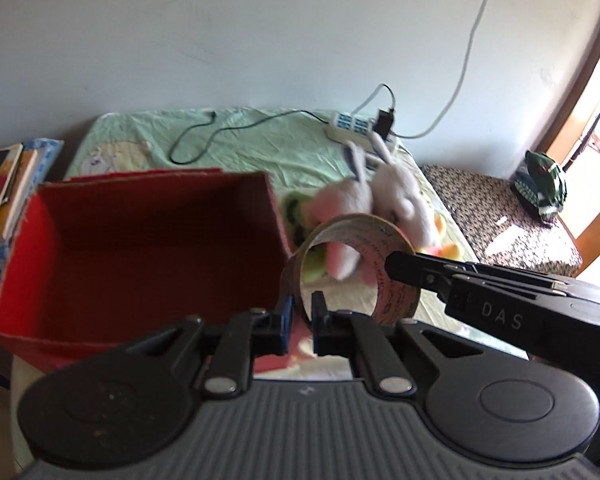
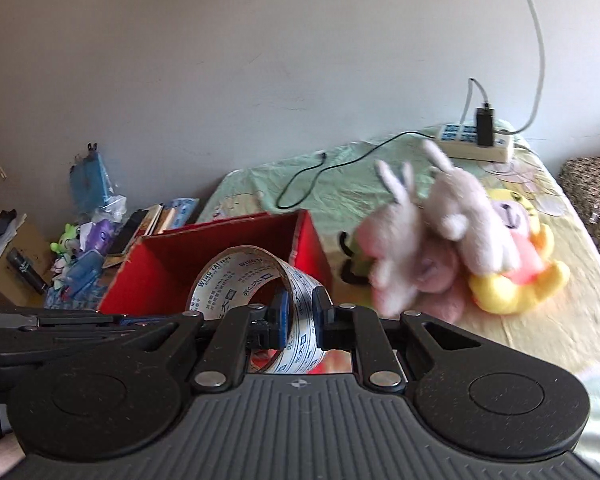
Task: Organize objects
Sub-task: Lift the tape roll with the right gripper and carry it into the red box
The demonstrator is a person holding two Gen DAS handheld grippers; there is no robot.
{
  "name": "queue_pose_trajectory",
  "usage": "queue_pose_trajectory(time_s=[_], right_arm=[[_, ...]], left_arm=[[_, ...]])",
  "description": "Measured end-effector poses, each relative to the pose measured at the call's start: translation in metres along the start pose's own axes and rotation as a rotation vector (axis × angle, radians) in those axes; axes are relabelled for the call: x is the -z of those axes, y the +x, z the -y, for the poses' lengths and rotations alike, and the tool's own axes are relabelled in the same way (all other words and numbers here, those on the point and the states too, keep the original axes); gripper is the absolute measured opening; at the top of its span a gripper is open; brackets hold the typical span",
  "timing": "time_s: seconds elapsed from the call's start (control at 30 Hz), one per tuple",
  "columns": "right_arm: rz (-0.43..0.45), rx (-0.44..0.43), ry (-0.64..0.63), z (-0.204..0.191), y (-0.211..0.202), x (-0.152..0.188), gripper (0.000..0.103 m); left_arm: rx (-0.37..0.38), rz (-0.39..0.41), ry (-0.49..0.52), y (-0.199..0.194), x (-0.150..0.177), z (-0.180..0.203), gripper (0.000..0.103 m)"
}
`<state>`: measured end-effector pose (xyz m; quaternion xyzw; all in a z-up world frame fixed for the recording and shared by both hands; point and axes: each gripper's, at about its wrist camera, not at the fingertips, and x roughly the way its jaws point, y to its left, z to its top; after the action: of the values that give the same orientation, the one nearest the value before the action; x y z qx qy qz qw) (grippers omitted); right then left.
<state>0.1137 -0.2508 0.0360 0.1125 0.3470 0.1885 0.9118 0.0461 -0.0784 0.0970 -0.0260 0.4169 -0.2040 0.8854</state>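
The tape roll point(image 1: 352, 268) is pinched from two sides at once: the left gripper point(image 1: 302, 322) has its jaws clenched on the roll's wall at 6 o'clock in the left wrist view, and the right gripper point(image 2: 300, 316) has its jaws clenched on the wall of the same roll point(image 2: 256, 304) at 6 o'clock in its own view. In the left view the right gripper's finger point(image 1: 416, 270) reaches the ring from 3 o'clock. The roll hangs in the air, clear of the surface point(image 2: 560, 320), just beside the right wall of the open red box point(image 1: 140, 248), which lies toward 9 o'clock and shows nothing inside. Beyond the roll, toward 12 to 1 o'clock, a heap of plush toys rests on the cloth-covered surface: grey-pink rabbits point(image 2: 432, 232) on top of a yellow plush point(image 2: 520, 276). Farther back sit a power strip point(image 2: 476, 140) and a black cable point(image 1: 204, 136).

The step in hand looks like a handover or a shared carry of the roll toward the box. Next, I judge, one pair of jaws should let go so the other can swing the roll over the box opening and lower it in
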Motion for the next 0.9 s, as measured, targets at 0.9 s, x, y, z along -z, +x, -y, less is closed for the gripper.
queue_pose_trajectory(time_s=[0.9], right_arm=[[-0.425, 0.198, -0.242, -0.084, 0.191, -0.022, 0.011]], left_arm=[[0.040, -0.298, -0.032, 0.132, -0.025, -0.154, 0.005]])
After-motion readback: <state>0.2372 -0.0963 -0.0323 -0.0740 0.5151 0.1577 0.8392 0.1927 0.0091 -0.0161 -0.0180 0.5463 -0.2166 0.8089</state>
